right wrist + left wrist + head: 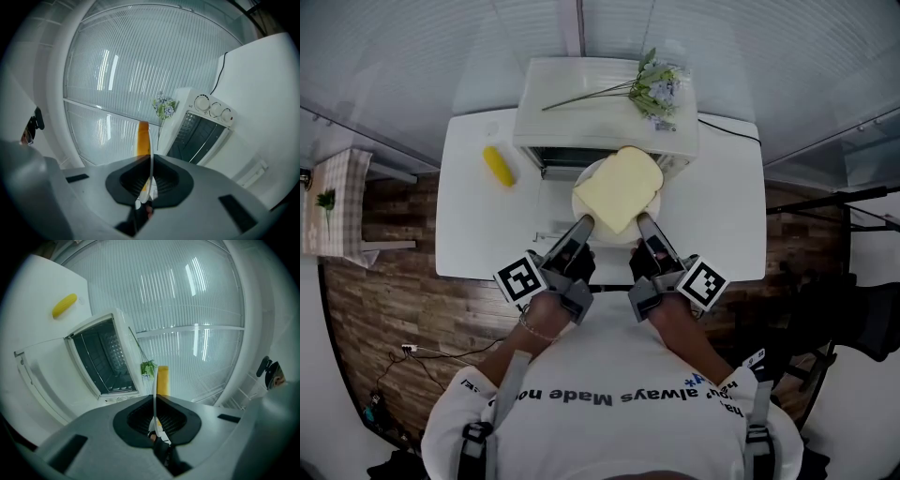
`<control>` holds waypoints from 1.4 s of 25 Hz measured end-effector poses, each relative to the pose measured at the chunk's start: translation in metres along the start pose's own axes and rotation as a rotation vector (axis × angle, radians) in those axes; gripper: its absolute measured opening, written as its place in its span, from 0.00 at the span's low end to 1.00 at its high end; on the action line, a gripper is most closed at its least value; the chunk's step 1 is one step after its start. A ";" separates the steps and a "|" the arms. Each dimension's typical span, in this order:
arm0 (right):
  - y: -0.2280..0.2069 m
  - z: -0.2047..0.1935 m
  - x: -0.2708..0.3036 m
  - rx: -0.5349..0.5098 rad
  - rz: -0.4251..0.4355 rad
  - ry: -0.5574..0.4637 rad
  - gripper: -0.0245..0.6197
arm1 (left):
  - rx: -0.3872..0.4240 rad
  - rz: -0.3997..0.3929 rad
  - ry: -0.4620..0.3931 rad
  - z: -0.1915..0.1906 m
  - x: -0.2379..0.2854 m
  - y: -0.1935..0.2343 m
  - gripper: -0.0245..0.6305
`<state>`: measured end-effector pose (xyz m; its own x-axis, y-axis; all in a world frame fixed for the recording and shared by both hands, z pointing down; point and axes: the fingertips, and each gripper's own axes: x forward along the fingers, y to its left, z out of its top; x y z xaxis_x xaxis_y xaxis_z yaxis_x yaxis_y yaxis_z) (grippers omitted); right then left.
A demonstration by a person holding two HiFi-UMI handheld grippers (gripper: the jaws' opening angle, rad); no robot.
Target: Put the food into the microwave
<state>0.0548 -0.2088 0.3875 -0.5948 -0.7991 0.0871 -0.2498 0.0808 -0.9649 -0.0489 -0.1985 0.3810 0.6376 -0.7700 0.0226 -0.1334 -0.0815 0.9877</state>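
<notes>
With the left gripper point(584, 225) and right gripper point(643, 221) both clamping the rim of the round white plate point(584, 191) carrying the pale yellow bread slice point(619, 187), the person is holding it just before the open white microwave point(581, 117), likely needing next a level push inside.

Flowers point(652, 89) lie on the microwave point(605, 117); corn point(498, 166) left of it; plate point(579, 195) with bread point(617, 190) before it.

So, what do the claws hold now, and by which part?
Both hold the white plate carrying the bread slice: left claw and right claw are each shut on its near rim.
</notes>
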 end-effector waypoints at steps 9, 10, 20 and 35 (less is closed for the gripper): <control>-0.028 -0.004 0.004 0.001 -0.042 0.023 0.07 | -0.025 0.038 0.001 -0.004 0.003 0.029 0.07; -0.032 -0.005 0.005 0.004 -0.047 0.025 0.07 | -0.029 0.044 -0.002 -0.004 0.004 0.033 0.07; -0.064 -0.012 0.009 0.030 -0.096 0.036 0.07 | -0.063 0.086 0.006 -0.007 0.007 0.066 0.07; -0.124 -0.015 0.031 0.057 -0.171 0.056 0.07 | -0.077 0.135 0.029 0.000 0.023 0.125 0.07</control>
<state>0.0559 -0.2343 0.5131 -0.5897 -0.7635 0.2633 -0.3079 -0.0889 -0.9473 -0.0507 -0.2265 0.5051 0.6393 -0.7522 0.1594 -0.1613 0.0715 0.9843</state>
